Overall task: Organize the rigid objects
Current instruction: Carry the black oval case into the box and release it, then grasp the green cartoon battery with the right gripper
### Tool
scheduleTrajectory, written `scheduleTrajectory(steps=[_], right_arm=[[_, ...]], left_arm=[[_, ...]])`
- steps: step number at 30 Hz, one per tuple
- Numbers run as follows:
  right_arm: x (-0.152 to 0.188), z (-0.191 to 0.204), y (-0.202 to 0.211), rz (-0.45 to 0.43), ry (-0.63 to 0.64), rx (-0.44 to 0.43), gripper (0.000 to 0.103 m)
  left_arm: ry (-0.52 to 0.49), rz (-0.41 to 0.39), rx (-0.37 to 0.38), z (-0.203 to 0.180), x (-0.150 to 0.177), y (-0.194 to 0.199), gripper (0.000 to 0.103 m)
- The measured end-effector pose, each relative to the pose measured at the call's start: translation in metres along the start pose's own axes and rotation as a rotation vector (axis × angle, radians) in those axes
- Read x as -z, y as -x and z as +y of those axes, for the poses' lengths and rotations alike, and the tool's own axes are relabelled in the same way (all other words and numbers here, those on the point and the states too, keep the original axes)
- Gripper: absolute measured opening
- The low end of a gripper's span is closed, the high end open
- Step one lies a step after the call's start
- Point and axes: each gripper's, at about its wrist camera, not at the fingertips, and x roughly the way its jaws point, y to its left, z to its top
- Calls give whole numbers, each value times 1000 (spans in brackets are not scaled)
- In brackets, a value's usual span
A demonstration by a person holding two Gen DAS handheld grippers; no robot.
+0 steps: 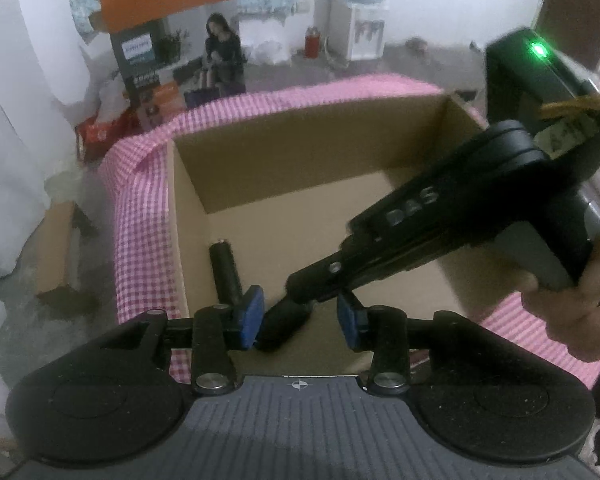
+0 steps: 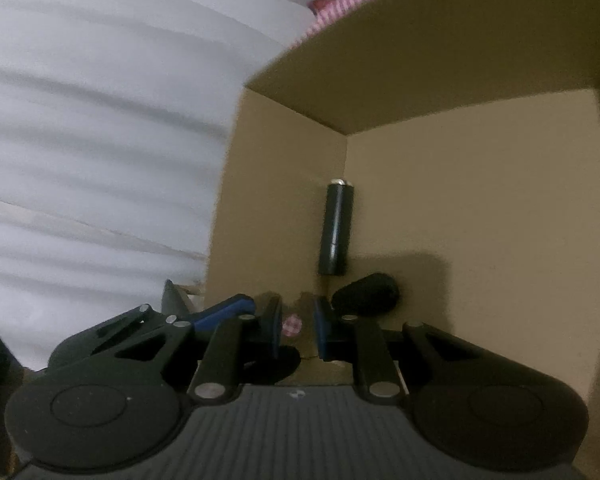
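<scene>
An open cardboard box sits on a pink checked cloth. On its floor lie a black cylinder with a silver end and a stubby black piece. My left gripper hangs over the box's near edge. Its blue pads stand apart around the stubby piece without squeezing it. A hand brings my right gripper in from the right, its tips together just above that piece. In the right wrist view the cylinder lies ahead by the box wall. The stubby piece lies just right of the right gripper, which holds nothing.
The box has tall walls around a mostly bare floor. The left gripper's blue finger shows at lower left in the right wrist view. Beyond the table are a person seated, a water dispenser, boxes and white foam rolls.
</scene>
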Motion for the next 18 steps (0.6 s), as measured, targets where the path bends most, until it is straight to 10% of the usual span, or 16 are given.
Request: scheduleTrajectory(steps=[10, 18], right_arm=[[73, 27, 103, -189, 86, -7, 20], [166, 9, 173, -327, 74, 109, 50]], left_arm=[[-21, -141, 99, -38, 23, 59, 45], [-87, -60, 278, -103, 62, 32, 49]])
